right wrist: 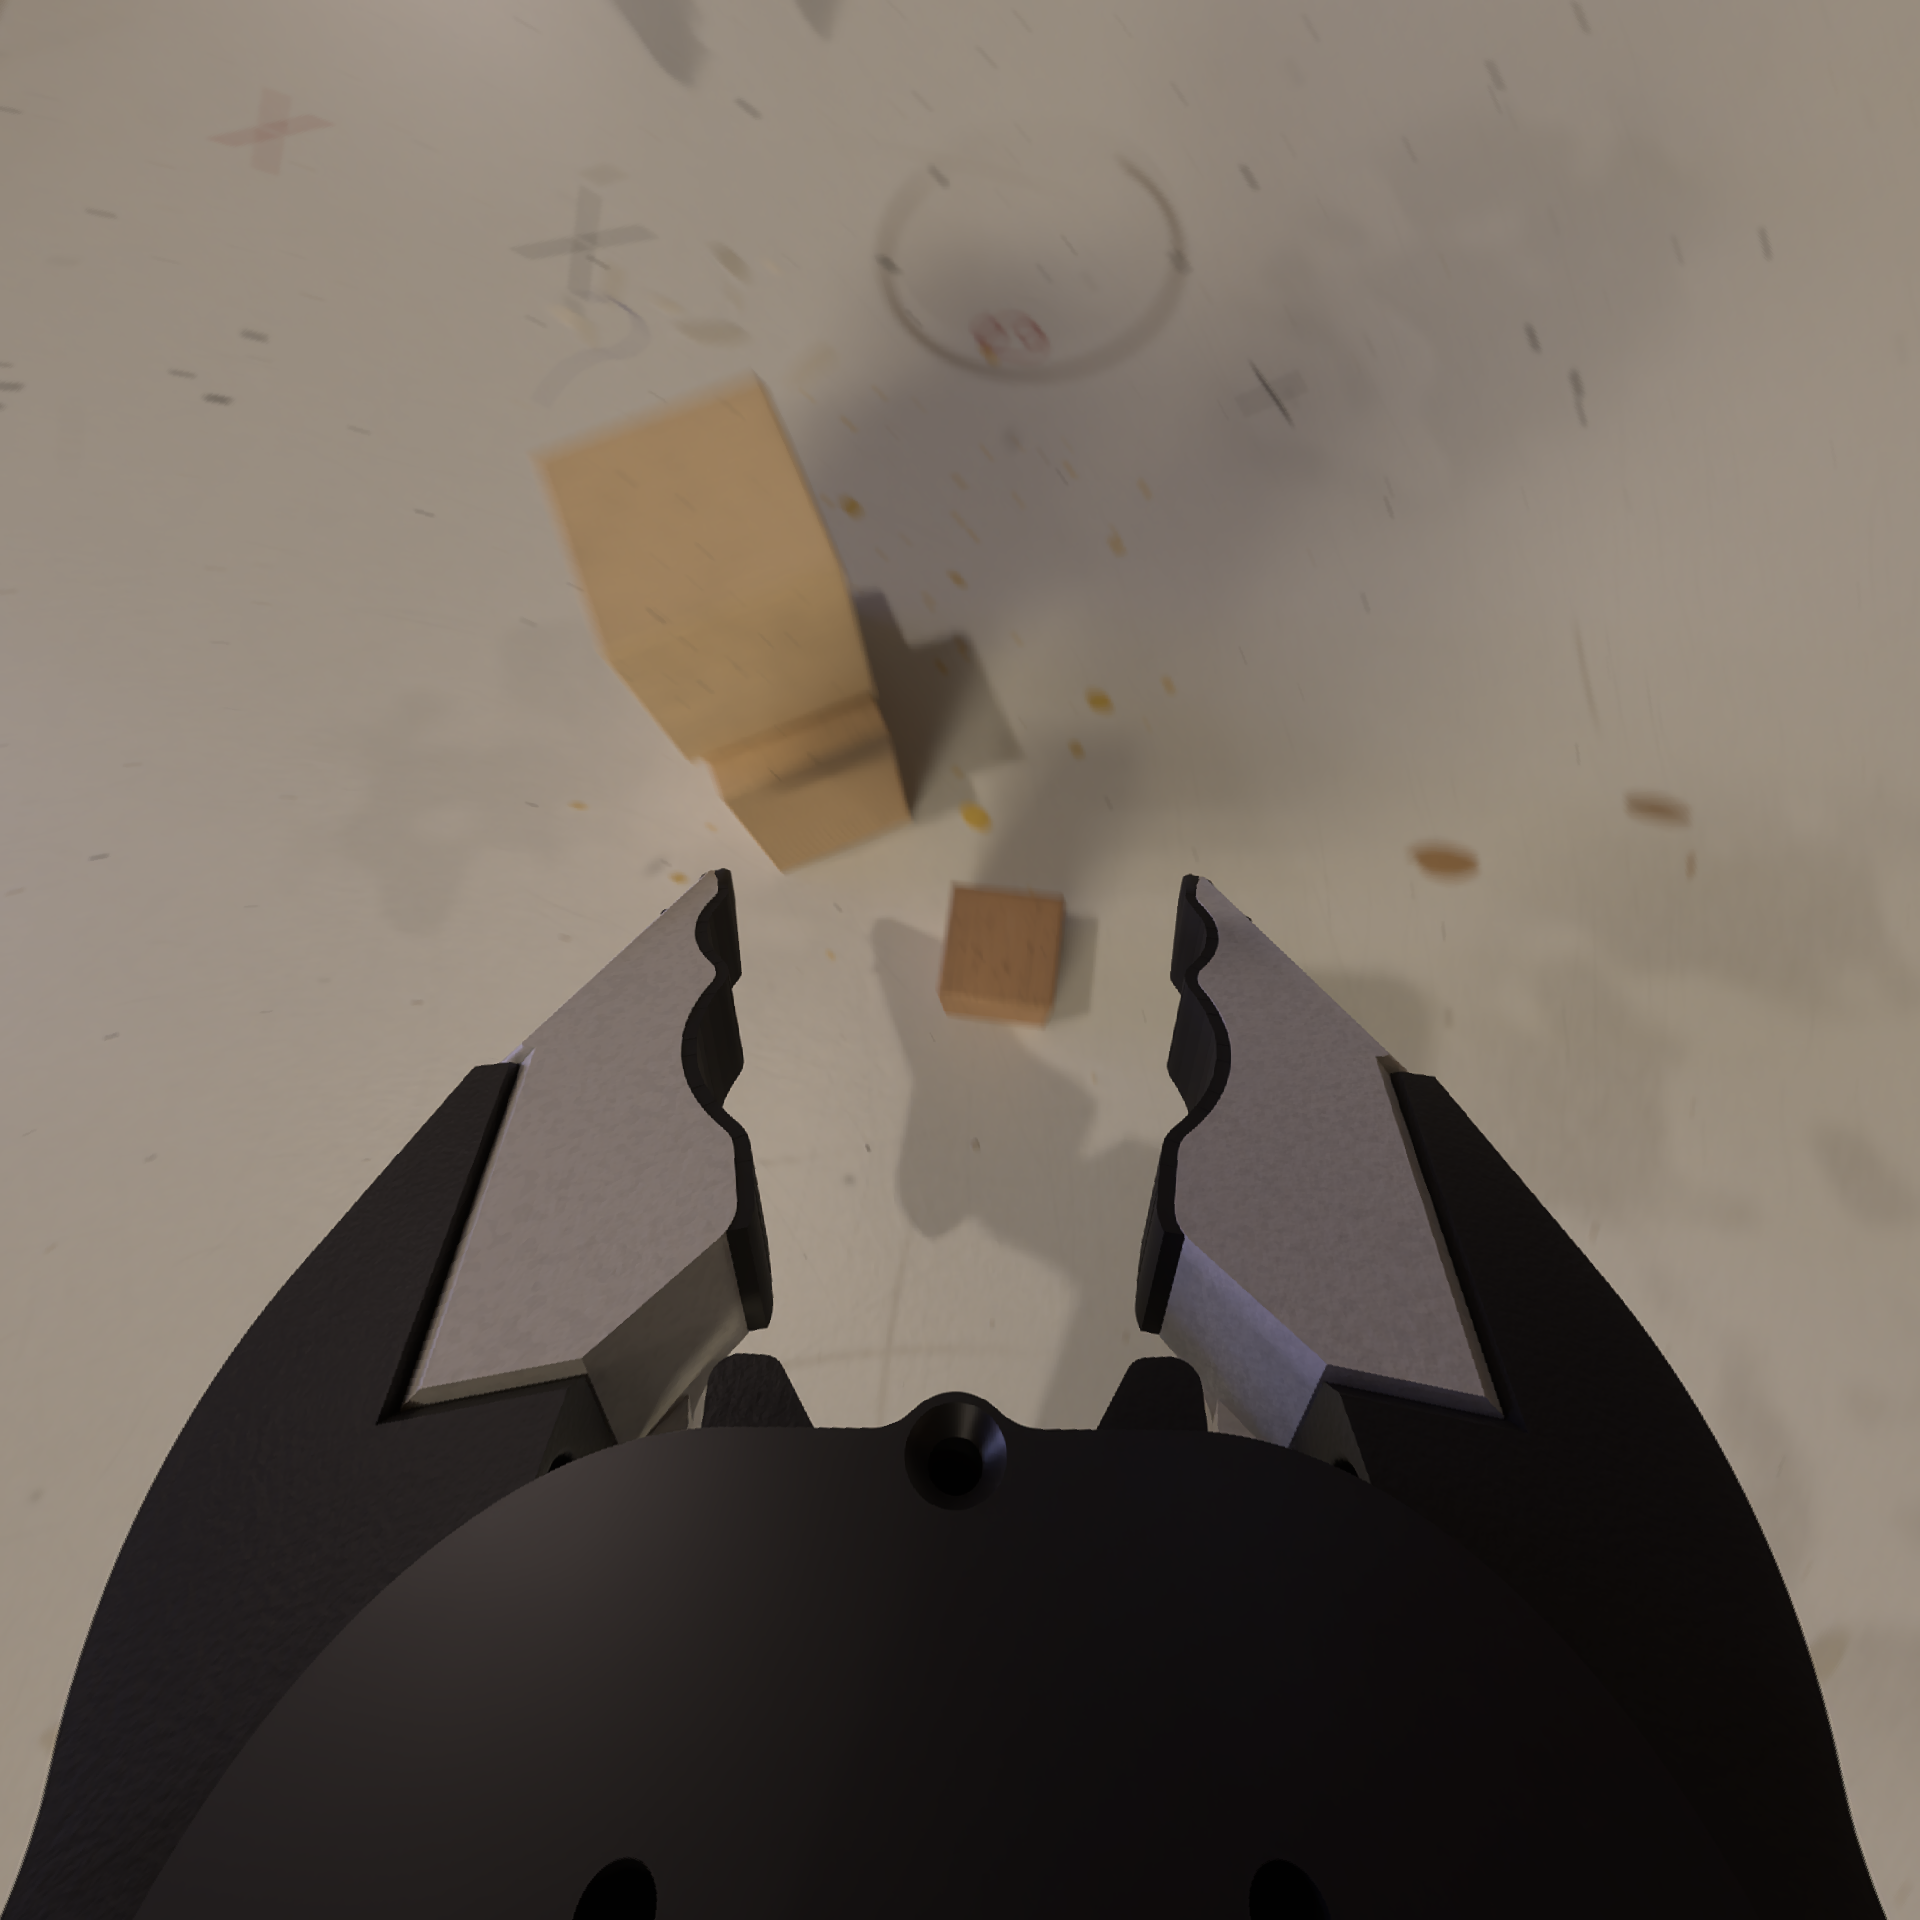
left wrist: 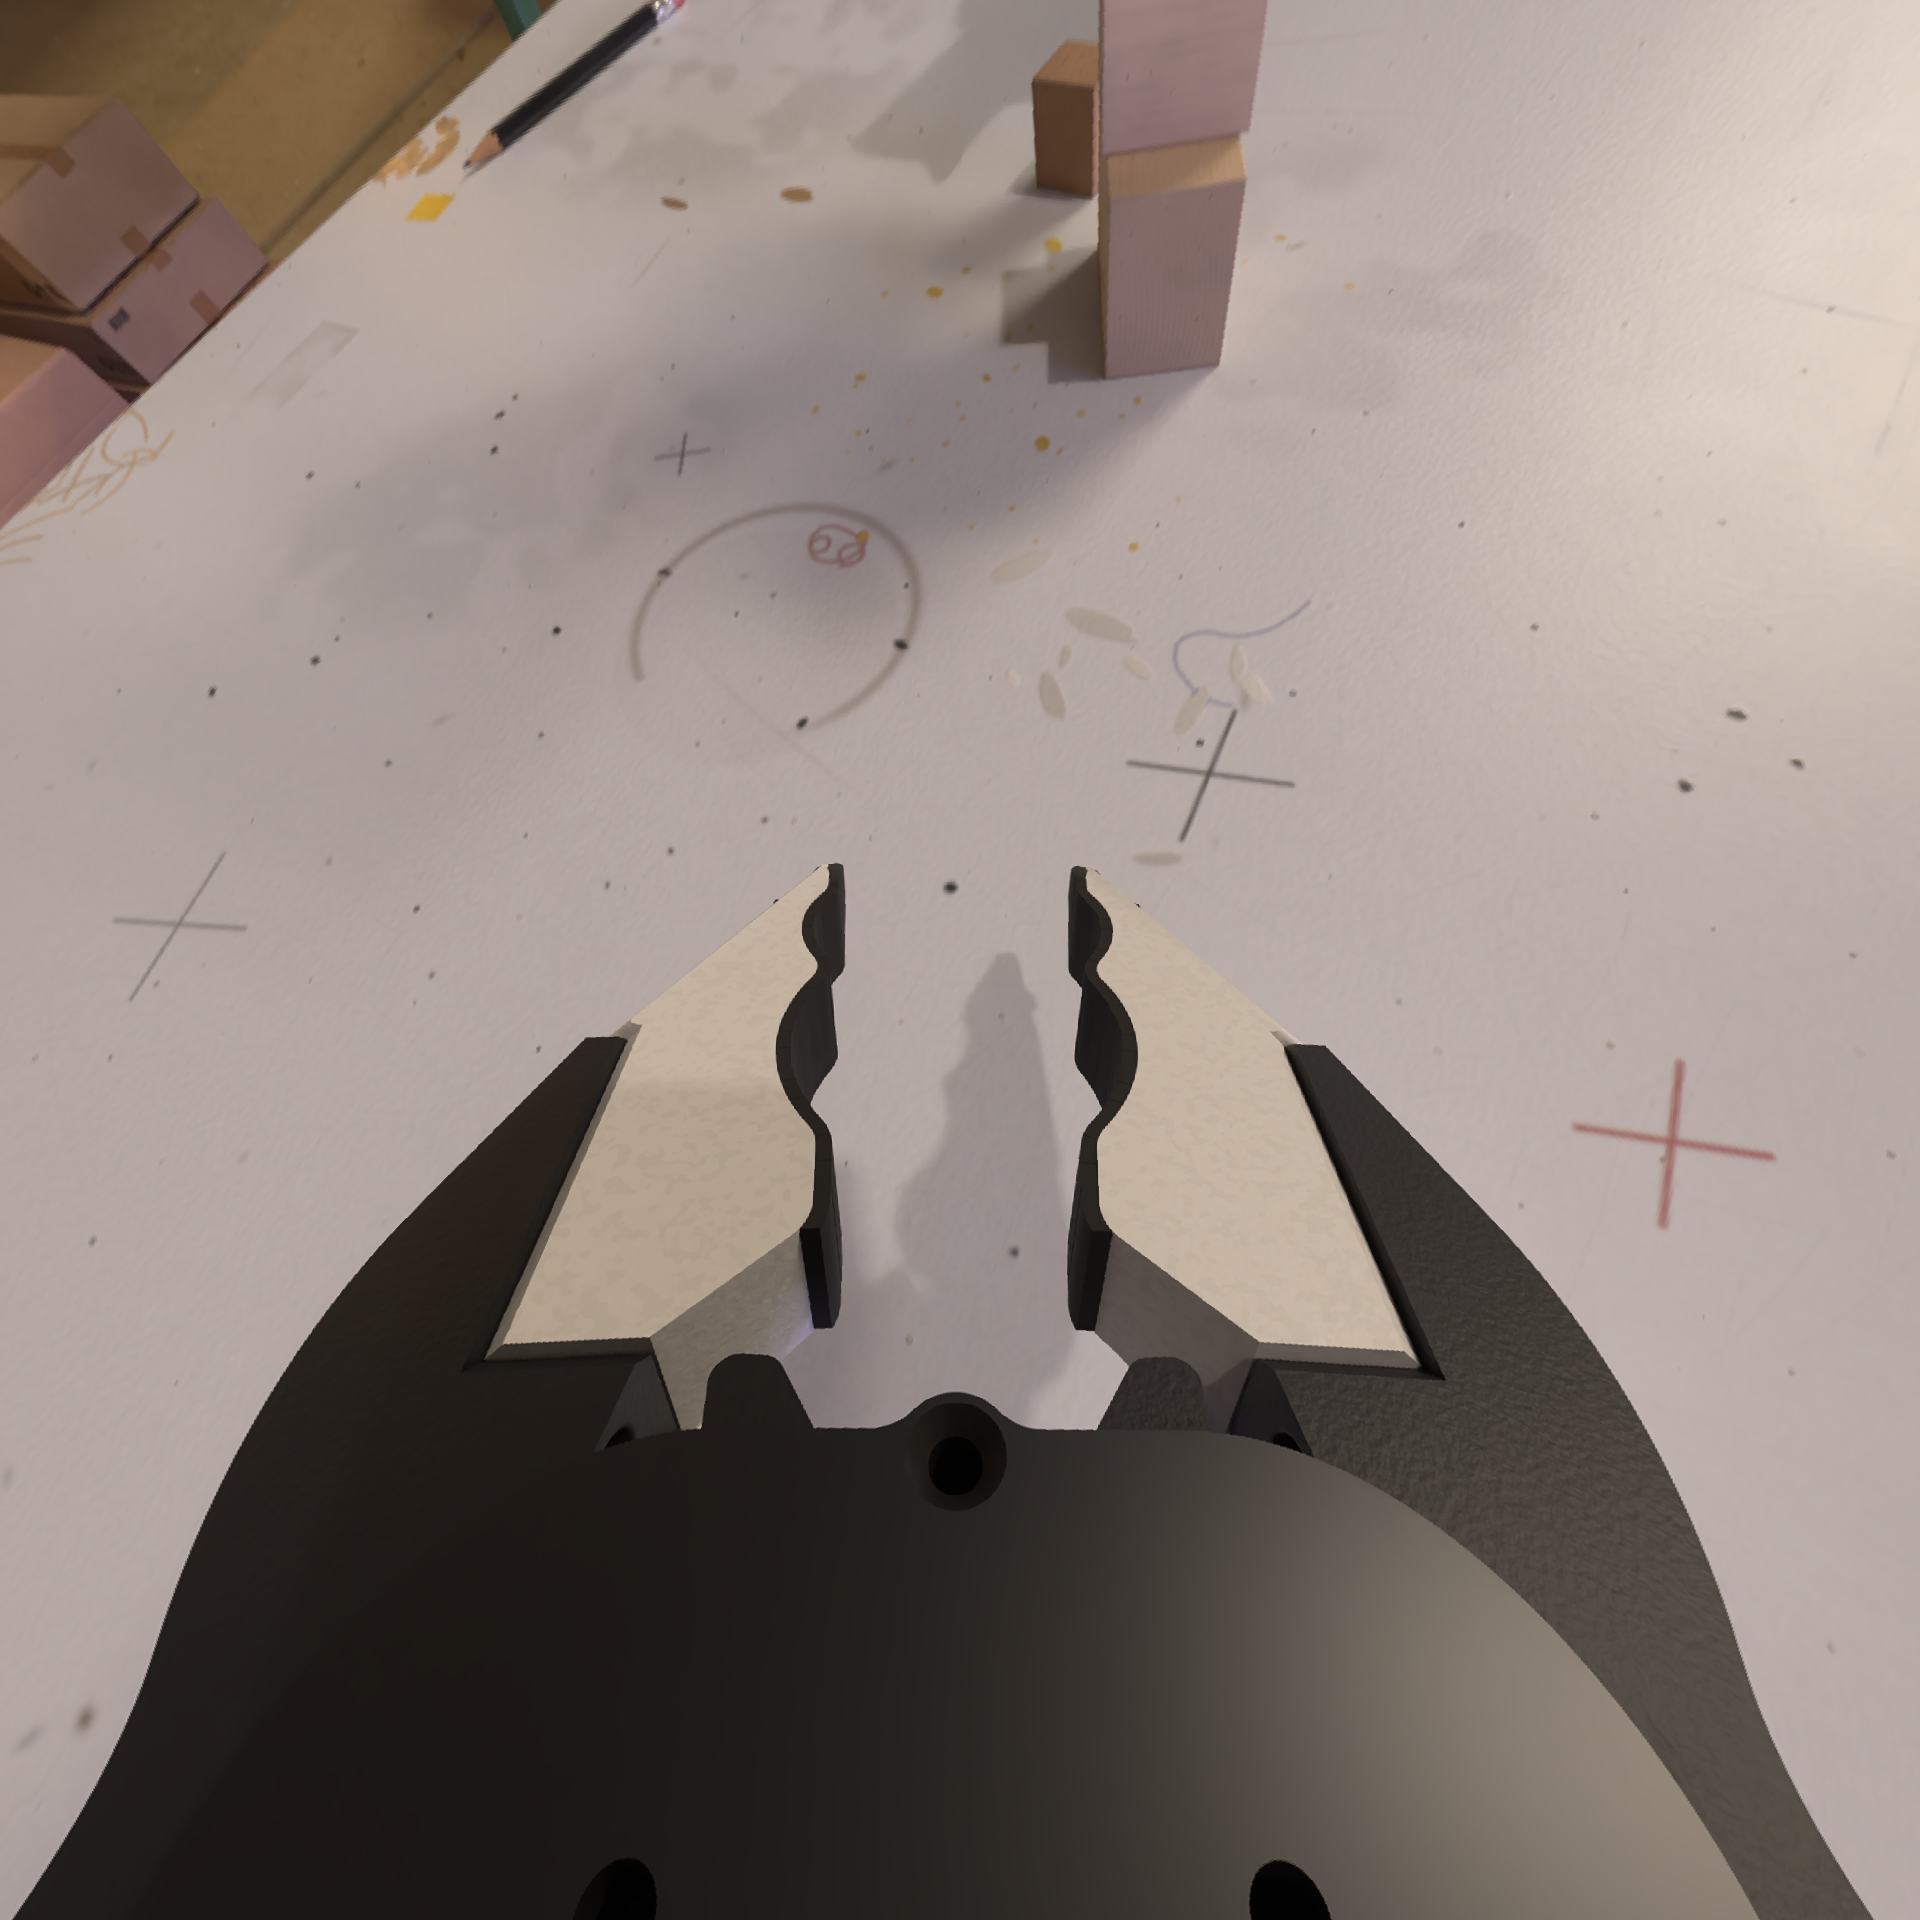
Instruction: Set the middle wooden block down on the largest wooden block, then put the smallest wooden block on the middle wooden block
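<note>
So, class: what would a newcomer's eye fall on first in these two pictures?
Probably the two-block wooden stack, towering mid-table in the right wrist view. Next, the smallest wooden block, standing alone on the table between the right tool's open fingertips. The left tool hangs open and empty.

The worktop [left wrist: 416, 1039] lies bare and flat ahead of the left gripper [left wrist: 956, 878], whose jaws stand apart with nothing between them. Far right, the stacked blocks [left wrist: 1174, 187] rise as the one tall obstacle, the smallest block [left wrist: 1065, 130] just beside them. A pencil [left wrist: 571, 88] lies far left near the edge. From the right gripper [right wrist: 956, 883], jaws wide, the smallest block [right wrist: 1000, 954] sits low between its fingertips, the stack [right wrist: 717, 613] close beyond it on the left.
</note>
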